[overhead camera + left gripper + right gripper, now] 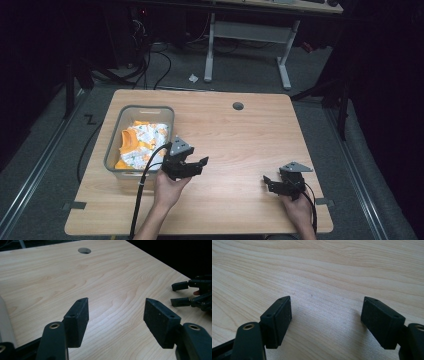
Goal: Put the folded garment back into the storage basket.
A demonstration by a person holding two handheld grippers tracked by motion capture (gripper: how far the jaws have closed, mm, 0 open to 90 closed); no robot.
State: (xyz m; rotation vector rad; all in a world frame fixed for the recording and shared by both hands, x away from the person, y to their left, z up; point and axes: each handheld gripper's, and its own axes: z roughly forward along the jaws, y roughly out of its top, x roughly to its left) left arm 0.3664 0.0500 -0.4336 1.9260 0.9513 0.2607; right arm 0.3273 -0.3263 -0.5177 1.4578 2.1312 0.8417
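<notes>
Light wooden rectangular desk [235,145]: a round dark cable hole [238,106] is set near its far edge, also seen at the top of the left gripper view [84,250].

Clear plastic rectangular bin [114,145]: placed on the left part of the desk. A crumpled garment of orange and white printed fabric [142,142] is contained inside it.

Left black two-jaw gripper [192,167]: held in the person's left hand [170,189] just beside the near right corner of the bin, apart from the garment. A grey three-cornered plate is carried on top and a black cable is trailed toward the near edge of the desk. In the left gripper view [116,315] the jaws are seen standing apart, with nothing but bare wood between them.

Right black two-jaw gripper [272,182]: held in the person's right hand [300,210] near the right front of the desk, well apart from the bin. In the right gripper view [327,315] the jaws are seen parted, with bare wood between them. The same gripper is seen farther off at the right edge of the left gripper view [180,293].
</notes>
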